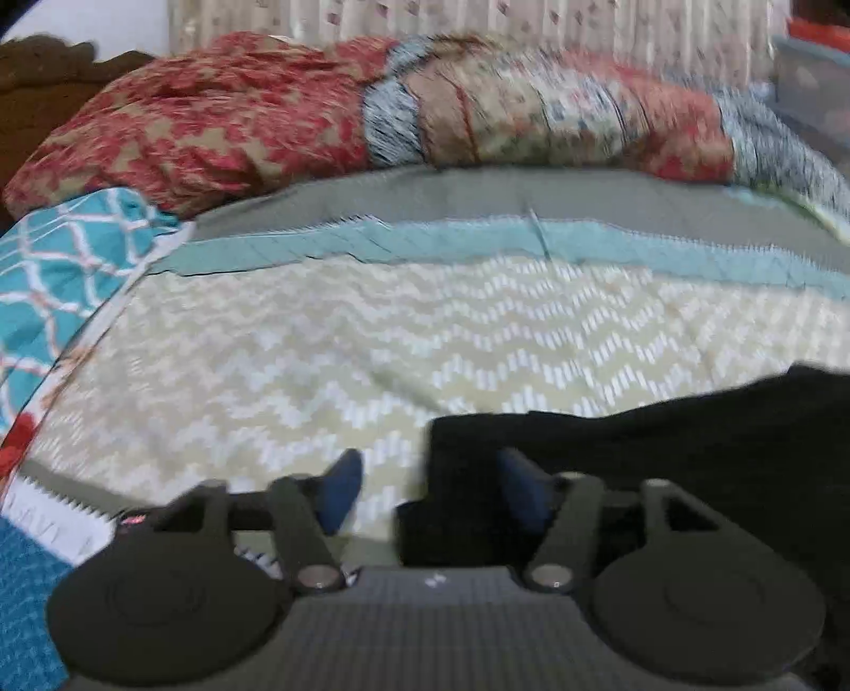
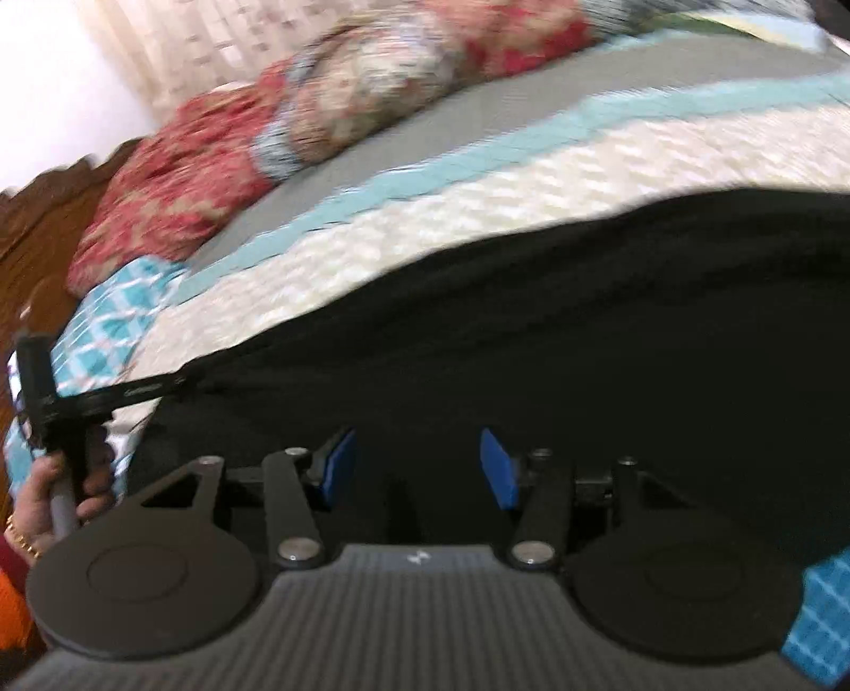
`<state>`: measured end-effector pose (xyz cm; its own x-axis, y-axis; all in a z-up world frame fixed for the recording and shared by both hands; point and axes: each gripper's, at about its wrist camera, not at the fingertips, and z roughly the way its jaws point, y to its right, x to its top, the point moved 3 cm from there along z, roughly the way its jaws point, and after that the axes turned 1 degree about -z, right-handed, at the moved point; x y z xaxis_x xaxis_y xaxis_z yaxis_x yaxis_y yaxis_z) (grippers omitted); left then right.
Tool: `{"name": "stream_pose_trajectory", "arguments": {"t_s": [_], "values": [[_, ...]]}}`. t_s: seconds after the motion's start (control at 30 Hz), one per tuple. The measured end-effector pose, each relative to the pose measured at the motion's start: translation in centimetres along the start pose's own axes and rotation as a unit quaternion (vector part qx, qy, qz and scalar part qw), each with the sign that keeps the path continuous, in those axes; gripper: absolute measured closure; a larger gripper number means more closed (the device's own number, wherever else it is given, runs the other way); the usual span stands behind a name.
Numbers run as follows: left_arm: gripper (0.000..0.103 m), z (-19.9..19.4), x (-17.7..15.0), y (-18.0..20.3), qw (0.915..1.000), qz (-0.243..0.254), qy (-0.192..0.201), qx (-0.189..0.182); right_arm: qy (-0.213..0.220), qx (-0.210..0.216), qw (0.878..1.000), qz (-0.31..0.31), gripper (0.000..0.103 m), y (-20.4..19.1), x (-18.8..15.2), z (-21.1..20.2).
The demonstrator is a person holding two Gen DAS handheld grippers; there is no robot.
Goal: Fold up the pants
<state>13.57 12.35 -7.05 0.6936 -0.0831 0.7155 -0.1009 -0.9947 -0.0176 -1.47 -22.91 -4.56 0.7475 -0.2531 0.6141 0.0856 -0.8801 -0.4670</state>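
Left wrist view: left gripper [image 1: 422, 489], black frame with blue finger pads [image 1: 340, 489], jaws spread apart with nothing between them. It sits low over a bed. Its left finger lies over the cream zigzag quilt [image 1: 319, 351]; its right finger lies over the edge of the black pants [image 1: 664, 452]. Whether that pad touches the cloth cannot be told from the blurred frame.

Pants: black, spread on the quilt, filling the lower right of this view, with their left edge falling between the two fingers.

Bedding, far side: a grey band and a light blue band [image 1: 478, 239] bordering the quilt; beyond them a heap of red and tan patterned blanket [image 1: 223, 117]. At left, a teal lattice-print cloth [image 1: 58, 255]. A dark wooden headboard [image 1: 37, 74] shows at the upper left corner, and a pale curtain [image 1: 478, 21] behind the heap.

Right wrist view: right gripper [image 2: 419, 468], same build, blue pads [image 2: 499, 468] parted and empty, positioned directly over the pants [image 2: 584, 329], which fill most of the frame. The cream quilt [image 2: 425, 223] runs along the pants' far edge. At the left border, the person's left hand [image 2: 48, 505], wearing a gold bangle [image 2: 21, 537], clasps the handle of the other gripper. The frame is tilted and motion-blurred.
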Motion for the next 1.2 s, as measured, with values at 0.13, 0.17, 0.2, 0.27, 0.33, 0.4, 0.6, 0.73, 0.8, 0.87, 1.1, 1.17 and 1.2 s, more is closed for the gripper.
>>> {"name": "stream_pose_trajectory", "arguments": {"t_s": [0.13,0.17,0.2,0.27,0.33,0.4,0.6,0.73,0.8,0.87,1.1,1.17,1.2], "values": [[0.042,-4.0,0.1,-3.9,0.9957,-0.089,0.007,-0.022,-0.009,0.090,0.994,-0.056,0.048,-5.2,1.4,1.6],[0.042,-4.6,-0.1,-4.6,0.9942,-0.103,0.006,-0.029,-0.015,0.114,0.990,-0.076,0.048,-6.6,1.4,2.1],[0.042,-5.3,-0.4,-5.2,0.9927,-0.114,0.003,-0.038,-0.022,0.135,0.986,-0.095,0.048,-8.2,1.4,2.8],[0.042,-6.4,-1.4,-5.9,0.9906,-0.128,-0.008,-0.046,-0.044,0.155,0.979,-0.124,0.049,-10.5,0.9,4.7],[0.042,-6.5,-2.4,-6.2,0.9886,-0.141,-0.023,-0.047,-0.086,0.143,0.974,-0.152,0.051,-11.9,-0.1,8.1],[0.043,-6.7,-3.8,-6.4,0.9851,-0.160,-0.041,-0.050,-0.140,0.057,0.970,-0.192,0.058,-11.6,-2.2,13.4],[0.045,-7.9,-3.7,-4.1,0.9791,-0.167,-0.039,-0.108,-0.123,0.067,0.970,-0.201,0.052,-12.0,-2.5,12.8],[0.045,-7.7,-1.4,-0.5,0.9799,-0.133,-0.021,-0.147,-0.079,0.101,0.981,-0.148,0.044,-9.2,-0.8,8.5],[0.045,-7.1,-0.6,1.7,0.9798,-0.113,-0.019,-0.164,-0.040,0.092,0.988,-0.118,0.043,-6.4,-0.1,5.7],[0.045,-6.3,-0.6,3.8,0.9801,-0.094,-0.028,-0.172,0.004,0.067,0.995,-0.075,0.043,-2.6,0.5,2.4],[0.054,-0.4,-4.0,9.1,0.9927,0.013,-0.097,-0.070,0.168,-0.087,0.974,0.123,0.043,14.4,-0.7,-11.6],[0.055,0.2,-4.7,9.4,0.9932,0.028,-0.105,-0.042,0.211,-0.130,0.953,0.172,0.043,18.5,-1.9,-15.1],[0.055,-0.3,-4.4,9.8,0.9934,0.032,-0.105,-0.036,0.230,-0.153,0.941,0.194,0.042,20.4,-2.6,-16.8]]}}
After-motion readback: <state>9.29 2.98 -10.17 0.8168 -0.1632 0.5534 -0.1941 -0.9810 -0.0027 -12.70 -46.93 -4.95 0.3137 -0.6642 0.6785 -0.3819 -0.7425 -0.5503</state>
